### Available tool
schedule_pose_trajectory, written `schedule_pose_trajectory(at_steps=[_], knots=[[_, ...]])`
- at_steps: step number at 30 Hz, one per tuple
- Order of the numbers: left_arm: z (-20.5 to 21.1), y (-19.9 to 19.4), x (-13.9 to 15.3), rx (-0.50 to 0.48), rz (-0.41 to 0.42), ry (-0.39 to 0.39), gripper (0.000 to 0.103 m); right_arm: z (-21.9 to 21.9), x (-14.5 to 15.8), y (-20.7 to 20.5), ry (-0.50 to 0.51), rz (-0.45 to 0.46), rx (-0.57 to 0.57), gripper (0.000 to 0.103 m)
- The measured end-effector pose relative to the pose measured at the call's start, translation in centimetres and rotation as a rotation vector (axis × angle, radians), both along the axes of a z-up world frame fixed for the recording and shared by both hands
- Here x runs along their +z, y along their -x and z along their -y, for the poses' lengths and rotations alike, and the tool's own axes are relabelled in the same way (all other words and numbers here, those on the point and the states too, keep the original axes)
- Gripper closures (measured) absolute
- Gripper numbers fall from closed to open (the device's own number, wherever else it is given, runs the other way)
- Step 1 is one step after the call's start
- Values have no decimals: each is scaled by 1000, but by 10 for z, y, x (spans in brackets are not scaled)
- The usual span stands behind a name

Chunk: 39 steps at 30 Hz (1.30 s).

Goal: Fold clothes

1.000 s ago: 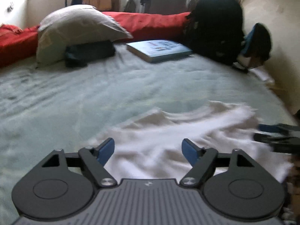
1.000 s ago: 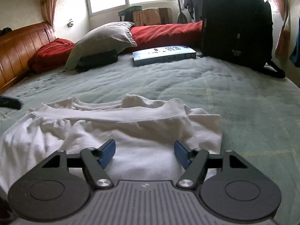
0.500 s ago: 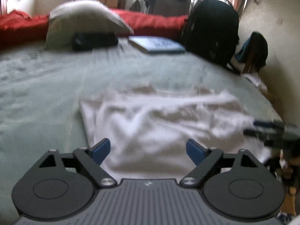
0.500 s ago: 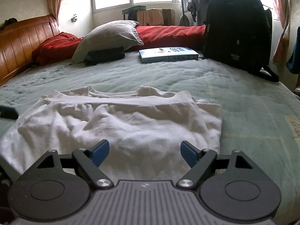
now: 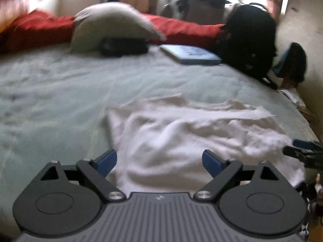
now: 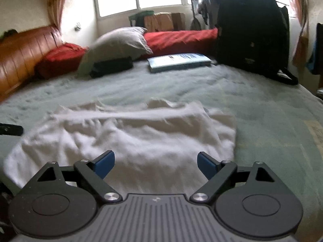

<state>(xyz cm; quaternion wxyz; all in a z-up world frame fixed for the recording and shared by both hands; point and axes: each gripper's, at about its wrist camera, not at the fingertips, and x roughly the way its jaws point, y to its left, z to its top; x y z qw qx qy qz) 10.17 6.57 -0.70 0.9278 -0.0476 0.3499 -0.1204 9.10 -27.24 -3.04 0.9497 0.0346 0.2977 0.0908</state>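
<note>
Left gripper hangs with its jaws wide, nothing between them, and the white shirt lies spread on the green bed right ahead of those jaws, rumpled, its folded edge on the far side. Right gripper shows jaws wide too, gripping nothing, the shirt flat just beyond them. Far past both pairs of jaws sit 1 grey pillow, a blue book and a black backpack at the bed's far end. The left view is blurred.
</note>
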Motion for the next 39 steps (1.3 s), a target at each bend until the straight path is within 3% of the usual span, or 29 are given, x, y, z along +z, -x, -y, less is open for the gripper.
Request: schedule_pose_trajectory(at_steps=[5,9,14,17,19,23,27,28,30,31,36,39], knots=[[30,-26,-13,-74,-5,34,10,4,-7,-23,-46,-6,0,9],[33,-43,-34,7,-76,17,11,26,-29,-29,-62,-39,-92,9],[38,-39,-21,5,-32,-12,11,32,-6,-32,-73,12,-67,14],[38,-34,-11,-20,10,-15,10,37,5,-52,-68,23,-53,33],[39,-32,-10,-29,10,-16,10,39,6,-69,-54,9,-50,53],[37,-39,-18,-11,-26,-23,10,44,-7,-99,-16,-46,-72,53],[36,-42,-25,-3,-48,-34,10,43,-17,-100,-13,-57,-68,55],[36,-43,-26,-5,-50,-31,10,41,-17,-97,-5,-48,-60,67],[38,-44,-26,-12,-47,-28,10,39,-15,-92,23,-23,-65,78],[39,-43,-26,-20,-40,-27,10,37,-14,-89,37,-10,-68,90],[42,-43,-28,-39,-9,-27,8,51,-17,-101,-13,-52,-98,87],[44,-46,-38,-26,-38,-38,9,46,-17,-96,12,-41,-124,75]])
